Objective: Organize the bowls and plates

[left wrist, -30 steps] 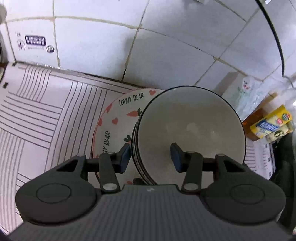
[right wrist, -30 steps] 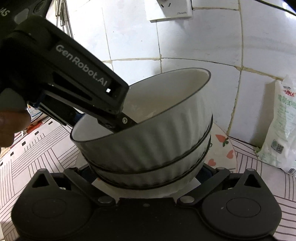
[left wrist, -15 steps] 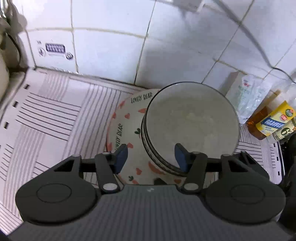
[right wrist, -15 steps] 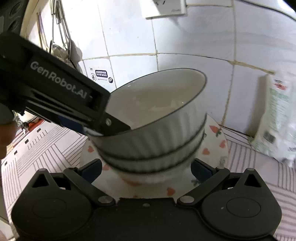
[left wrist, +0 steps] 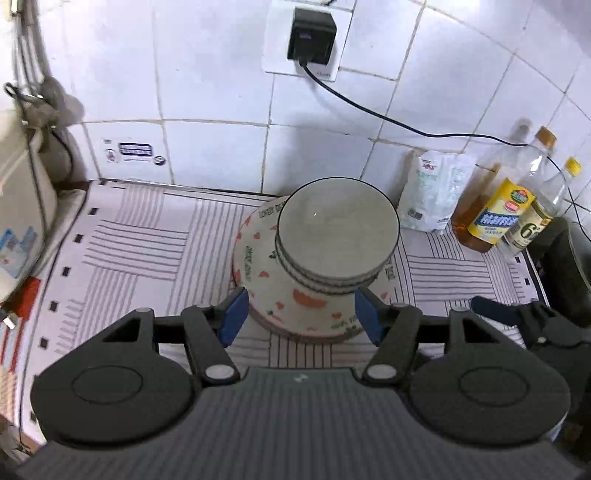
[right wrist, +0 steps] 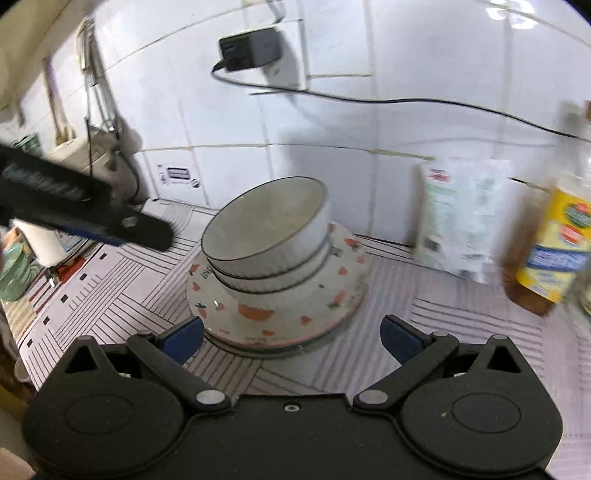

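Note:
A stack of white ribbed bowls with dark rims (left wrist: pixel 338 236) (right wrist: pixel 266 240) sits on a stack of plates printed with hearts and carrots (left wrist: pixel 295 310) (right wrist: pixel 280 314) on the striped counter mat, close to the tiled wall. My left gripper (left wrist: pixel 297 314) is open and empty, raised above and in front of the stack. My right gripper (right wrist: pixel 291 336) is open and empty, just in front of the plates. The left gripper's finger shows at the left of the right wrist view (right wrist: pixel 110 225); the right gripper's fingertip shows at the right of the left wrist view (left wrist: pixel 491 312).
A white bag (left wrist: pixel 432 192) (right wrist: pixel 461 218) leans on the wall right of the stack. Oil and sauce bottles (left wrist: pixel 498 210) (right wrist: pixel 554 251) stand further right. A plugged-in charger (left wrist: pixel 312 35) and its cable hang on the wall above. An appliance (left wrist: pixel 18 206) stands at far left.
Both grippers have pulled back and up from the stack. The left jaws have opened wider. The bowls now rest on the plates, free of both grippers.

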Tool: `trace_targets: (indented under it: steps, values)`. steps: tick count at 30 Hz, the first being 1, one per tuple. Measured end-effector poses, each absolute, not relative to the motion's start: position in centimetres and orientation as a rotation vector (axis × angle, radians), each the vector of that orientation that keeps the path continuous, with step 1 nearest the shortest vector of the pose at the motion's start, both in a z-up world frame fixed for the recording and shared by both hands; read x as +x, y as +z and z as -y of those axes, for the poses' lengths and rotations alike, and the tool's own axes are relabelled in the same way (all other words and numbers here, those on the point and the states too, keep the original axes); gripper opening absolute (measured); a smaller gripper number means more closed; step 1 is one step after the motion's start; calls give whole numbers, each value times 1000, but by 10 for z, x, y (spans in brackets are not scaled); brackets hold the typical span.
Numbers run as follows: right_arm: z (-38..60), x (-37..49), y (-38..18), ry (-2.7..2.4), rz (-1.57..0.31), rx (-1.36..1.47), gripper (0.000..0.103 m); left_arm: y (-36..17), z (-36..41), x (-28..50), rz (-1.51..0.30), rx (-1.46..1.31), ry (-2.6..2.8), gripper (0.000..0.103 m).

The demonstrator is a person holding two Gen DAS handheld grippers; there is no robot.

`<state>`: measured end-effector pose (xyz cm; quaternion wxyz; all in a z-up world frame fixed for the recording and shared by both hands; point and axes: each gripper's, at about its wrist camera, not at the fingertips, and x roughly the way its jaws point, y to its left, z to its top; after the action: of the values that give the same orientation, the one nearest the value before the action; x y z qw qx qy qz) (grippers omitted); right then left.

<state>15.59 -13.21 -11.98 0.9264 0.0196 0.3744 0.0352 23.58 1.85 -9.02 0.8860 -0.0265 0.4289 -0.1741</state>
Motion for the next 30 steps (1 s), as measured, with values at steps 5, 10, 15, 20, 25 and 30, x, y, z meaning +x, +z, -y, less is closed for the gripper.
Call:
trace_targets:
  steps: [5,10,15,20,25,30]
  values:
    - [131,130,-100,-14,-782,12,103,-76,-36,203,-875,-43,-342,71]
    - [125,99,-74,-62,-751,16,103,-61,-49,168,-838,-6,-325,78]
    - [112,70,-49,-134,-727,-7,103,-48,-61,132,-802,30,-325,93]
    - [101,40,-30,-176,-743,-2,103,-34,-76,97,-758,30,-318,101]
    - [100,4,-14,-230,-725,54,103,-17,-82,66,-709,52,-309,102]
    - [101,-27,1,-279,-700,100,103,-4,-80,43,-692,90,-322,102]
